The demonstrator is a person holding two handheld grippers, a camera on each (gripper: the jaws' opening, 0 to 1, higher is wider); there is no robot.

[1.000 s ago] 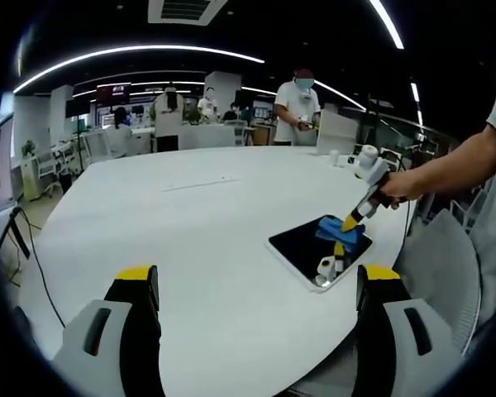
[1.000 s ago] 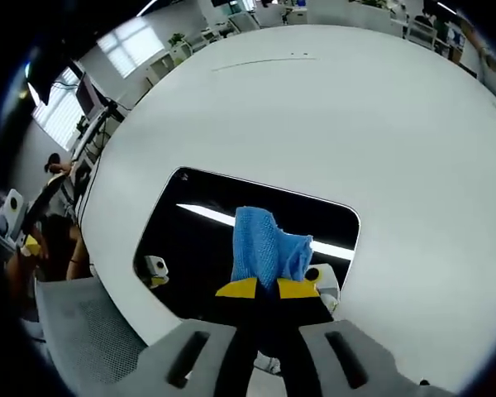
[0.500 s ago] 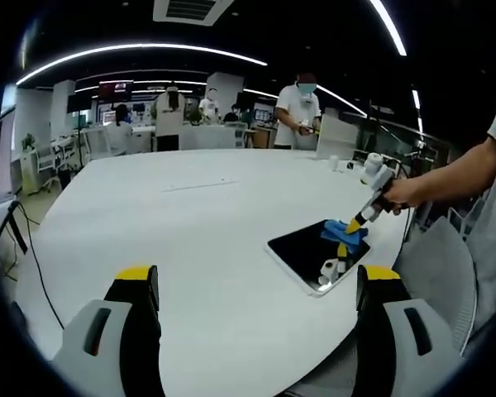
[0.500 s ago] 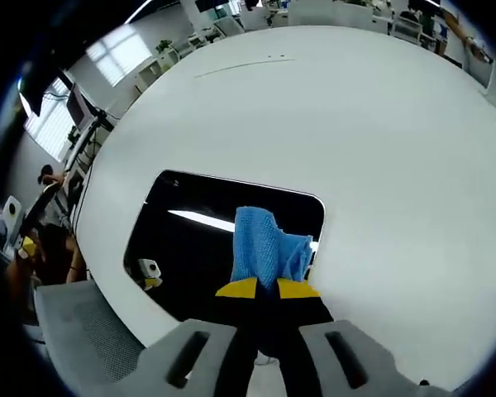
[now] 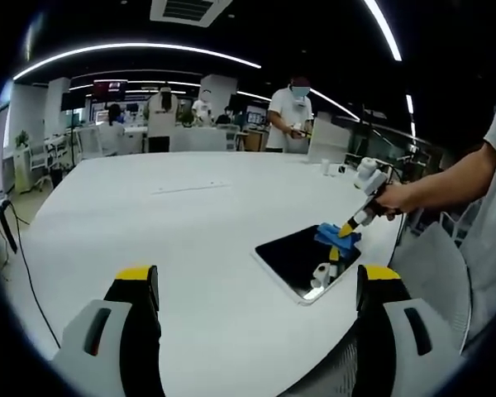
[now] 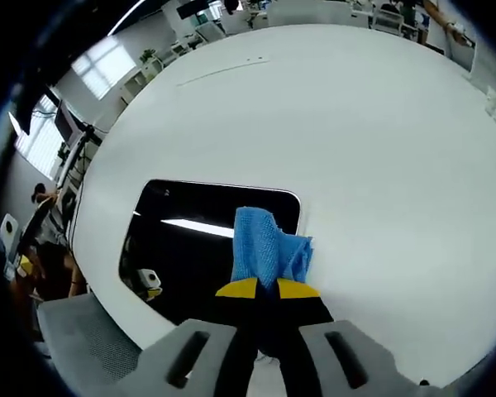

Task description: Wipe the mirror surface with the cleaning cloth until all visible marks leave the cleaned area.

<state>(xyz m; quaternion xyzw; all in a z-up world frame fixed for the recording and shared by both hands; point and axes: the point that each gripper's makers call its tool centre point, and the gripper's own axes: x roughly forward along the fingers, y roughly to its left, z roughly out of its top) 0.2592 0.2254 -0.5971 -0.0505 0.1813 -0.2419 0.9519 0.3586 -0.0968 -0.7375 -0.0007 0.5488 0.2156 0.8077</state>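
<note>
white round table (image 5: 190,240) held the mirror (image 6: 190,248) near its edge. we kept the left gripper (image 5: 252,285) spread apart, empty; right gripper (image 6: 267,288) clamped on the cleaning cloth (image 6: 264,248), pressed at the mirror's corner. cloth looked soft, limp; mirror fragile, slippery.

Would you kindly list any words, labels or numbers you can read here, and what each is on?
None can be read.
Wall screen far across the room: bright, but too small and blurred.
Blue cleaning cloth, dark rectangular mirror and round white table: no text visible.
</note>
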